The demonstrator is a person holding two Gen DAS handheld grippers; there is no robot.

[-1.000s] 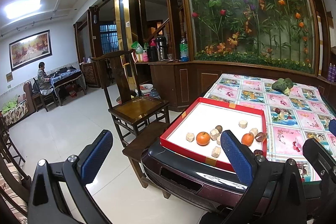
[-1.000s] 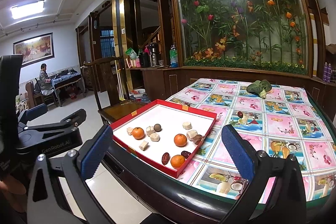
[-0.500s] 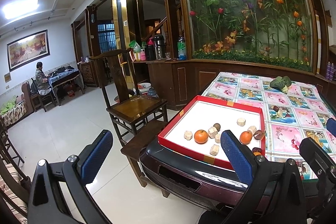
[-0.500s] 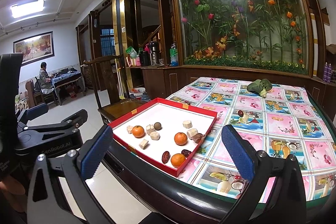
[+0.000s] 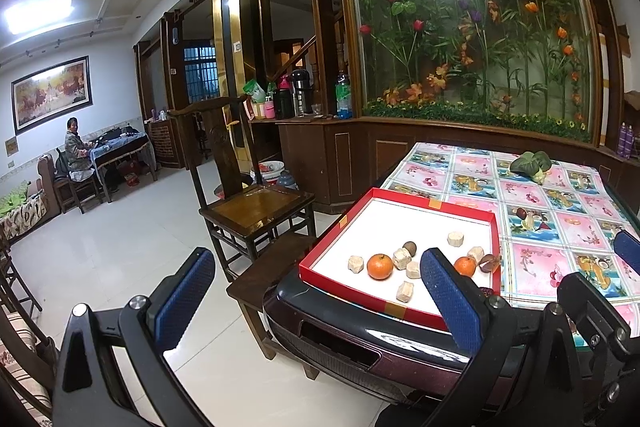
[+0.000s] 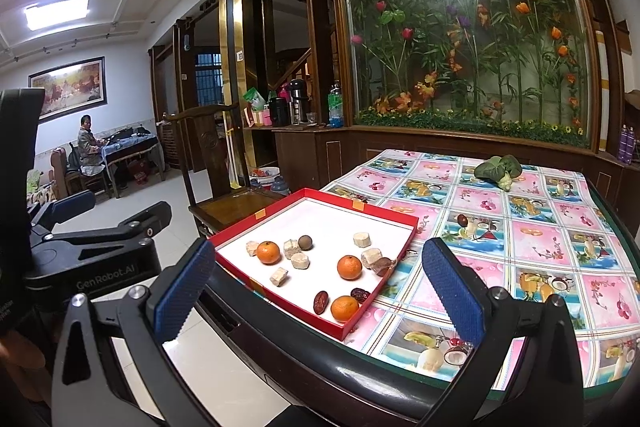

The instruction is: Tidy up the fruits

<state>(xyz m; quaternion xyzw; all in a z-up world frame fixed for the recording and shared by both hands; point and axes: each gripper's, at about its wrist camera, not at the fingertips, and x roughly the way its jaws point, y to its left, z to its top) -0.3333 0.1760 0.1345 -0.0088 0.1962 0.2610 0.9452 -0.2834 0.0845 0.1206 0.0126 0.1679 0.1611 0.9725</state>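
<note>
Gripper fingers apart on both your right gripper (image 6: 316,291) and left gripper (image 5: 316,301), you're approaching; reach toward the red tray's (image 6: 362,321) twelve-o'clock oranges (image 6: 345,308).

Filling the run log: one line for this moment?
left hand-held gripper open, empty | right hand-held gripper open, empty | three oranges in red tray | nothing grasped

Side-by-side wrist views — shared red tray (image 5: 400,309) (image 6: 280,301)
</note>
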